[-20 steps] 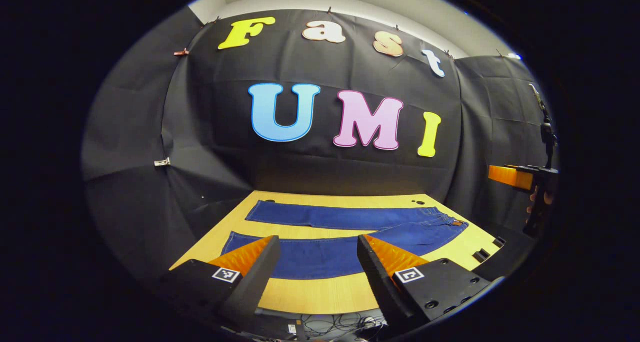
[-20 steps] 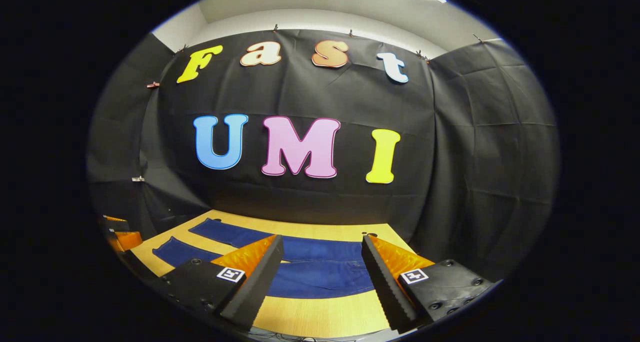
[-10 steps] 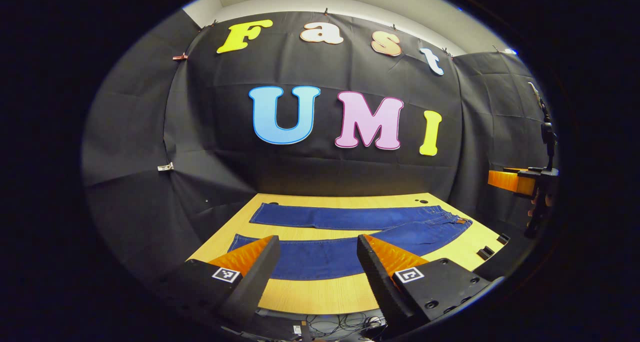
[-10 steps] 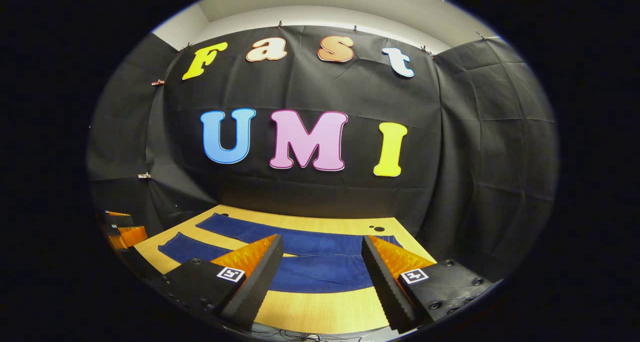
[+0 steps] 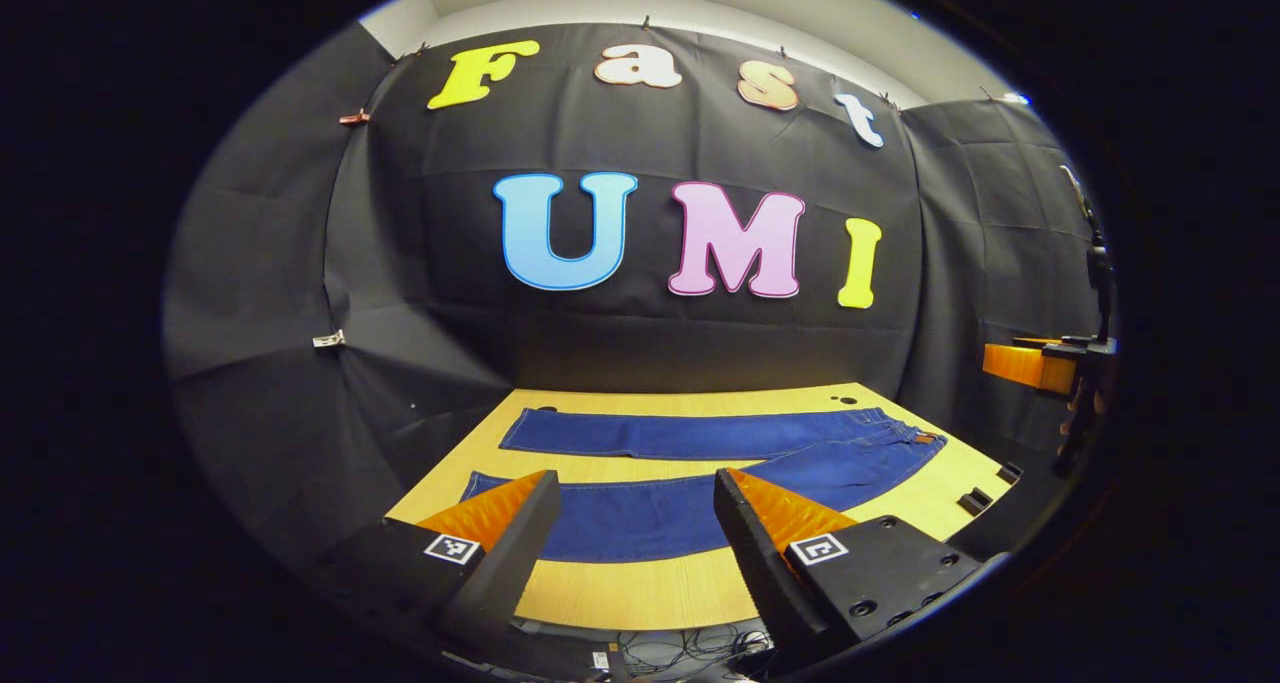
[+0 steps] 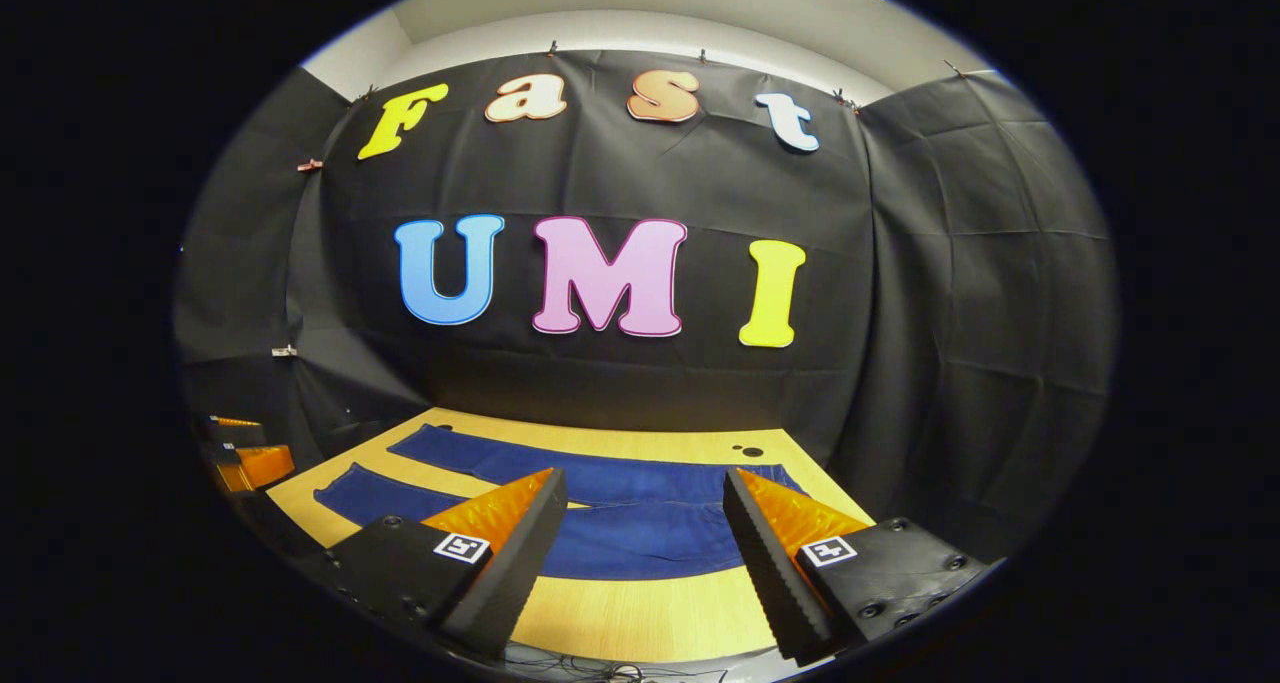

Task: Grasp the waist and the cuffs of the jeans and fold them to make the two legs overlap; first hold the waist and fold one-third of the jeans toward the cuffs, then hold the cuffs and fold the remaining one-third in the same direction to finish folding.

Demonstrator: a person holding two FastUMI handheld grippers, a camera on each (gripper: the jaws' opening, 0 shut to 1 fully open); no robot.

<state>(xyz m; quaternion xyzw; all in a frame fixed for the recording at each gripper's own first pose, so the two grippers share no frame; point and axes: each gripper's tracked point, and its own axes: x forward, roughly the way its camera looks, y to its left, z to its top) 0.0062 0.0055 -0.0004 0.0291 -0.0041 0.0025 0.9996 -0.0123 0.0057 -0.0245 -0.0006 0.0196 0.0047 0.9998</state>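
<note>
two grippers hover above the near edge of a wooden table (image 5: 640,588), each with its fingers spread apart and gripping nothing. the left gripper (image 5: 632,493) and right gripper (image 6: 645,493) are both clear of the blue jeans (image 5: 690,463), which lie flat and unfolded on the table, legs apart, waist toward the right, cuffs toward the left. cables (image 5: 680,648) hang below the table's front edge. black cloth wall (image 6: 950,293) encloses the table.
</note>
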